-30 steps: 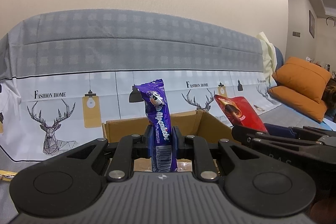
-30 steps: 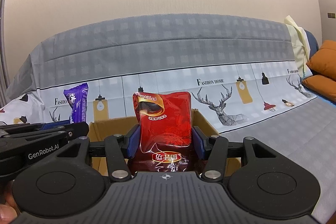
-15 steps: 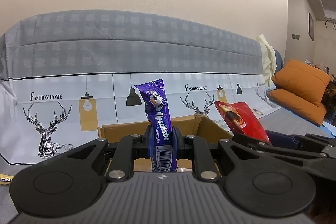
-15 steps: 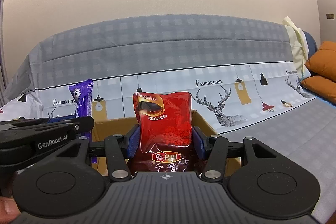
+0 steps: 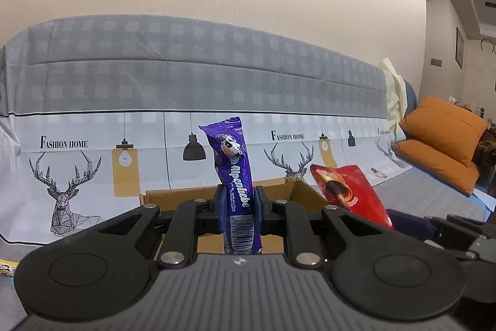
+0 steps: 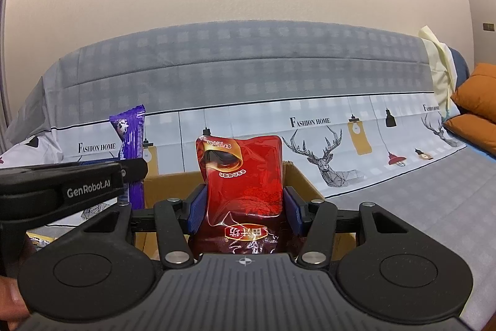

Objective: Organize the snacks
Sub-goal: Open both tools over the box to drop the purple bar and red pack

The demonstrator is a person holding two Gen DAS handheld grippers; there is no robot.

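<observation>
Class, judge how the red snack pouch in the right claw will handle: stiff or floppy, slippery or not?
The red snack pouch is probably floppy: its film crinkles where the right claw pinches it. Its glossy surface suggests it may slip. It stands upright when held, so it seems fairly light.

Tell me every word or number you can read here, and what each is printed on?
"Alpenliebe": purple candy pack held in the left tool.
"FASHION HOME": sofa cover, repeated along it.
"GenRobot.AI": side of the left tool, seen from the right wrist view.
Barcode digits on the purple pack: too small to read surely.
Lettering on the red snack bag in the right tool: not legible to me.
</observation>
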